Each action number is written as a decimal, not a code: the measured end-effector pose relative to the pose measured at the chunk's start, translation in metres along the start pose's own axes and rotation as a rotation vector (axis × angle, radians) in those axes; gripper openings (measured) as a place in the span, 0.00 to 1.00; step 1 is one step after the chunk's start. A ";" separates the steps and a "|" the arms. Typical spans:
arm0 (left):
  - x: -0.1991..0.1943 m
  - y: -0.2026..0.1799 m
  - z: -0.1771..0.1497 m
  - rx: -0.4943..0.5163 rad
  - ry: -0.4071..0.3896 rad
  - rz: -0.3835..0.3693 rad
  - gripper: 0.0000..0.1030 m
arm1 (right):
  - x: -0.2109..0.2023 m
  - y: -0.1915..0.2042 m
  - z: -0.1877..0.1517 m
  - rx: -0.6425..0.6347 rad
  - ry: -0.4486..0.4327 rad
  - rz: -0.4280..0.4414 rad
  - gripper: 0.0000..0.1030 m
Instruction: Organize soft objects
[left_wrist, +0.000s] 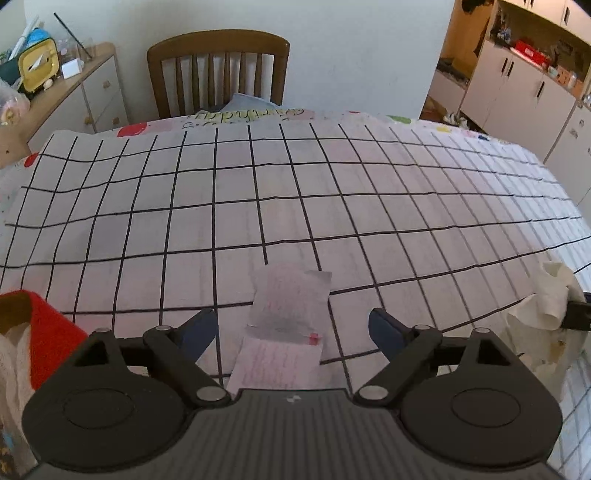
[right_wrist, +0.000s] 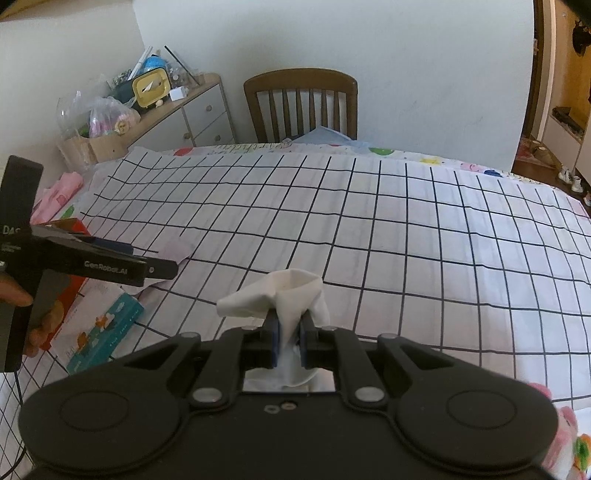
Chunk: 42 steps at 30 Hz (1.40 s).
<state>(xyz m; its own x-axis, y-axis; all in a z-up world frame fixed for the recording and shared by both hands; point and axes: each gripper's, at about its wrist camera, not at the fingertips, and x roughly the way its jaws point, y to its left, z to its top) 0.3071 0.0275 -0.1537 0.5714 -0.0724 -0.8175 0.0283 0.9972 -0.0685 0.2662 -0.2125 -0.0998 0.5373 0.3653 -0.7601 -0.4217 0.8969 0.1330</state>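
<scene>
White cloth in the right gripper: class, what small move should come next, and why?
Probably lower the white cloth onto the checked tablecloth and let go. The right gripper is shut on it, bunched and lifted. The left gripper stands open over a flat pale cloth, holding nothing.

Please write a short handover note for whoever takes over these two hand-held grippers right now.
Left hand-held gripper: open, nothing between its fingers, hanging over a thin pinkish-white folded cloth lying flat on the checked tablecloth.
Right hand-held gripper: shut on a crumpled white cloth, held above the table.
Nearby: a tissue box at the left edge and a pink plush toy at the right.
Done: one cloth laid flat.
Left: place the white cloth; where is not evident.
</scene>
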 end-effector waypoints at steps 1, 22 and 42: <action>0.003 -0.001 0.001 0.007 0.004 0.005 0.87 | 0.001 0.000 0.000 0.000 0.001 0.002 0.09; 0.010 -0.009 0.005 0.054 0.009 0.057 0.26 | 0.003 0.002 0.001 -0.009 0.004 0.003 0.09; -0.053 0.011 -0.012 0.000 -0.125 0.042 0.06 | -0.026 0.028 0.000 -0.037 -0.041 -0.008 0.09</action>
<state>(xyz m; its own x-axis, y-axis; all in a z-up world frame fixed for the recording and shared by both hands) 0.2673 0.0425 -0.1176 0.6695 -0.0277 -0.7423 0.0021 0.9994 -0.0355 0.2404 -0.1966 -0.0758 0.5699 0.3688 -0.7343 -0.4438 0.8902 0.1026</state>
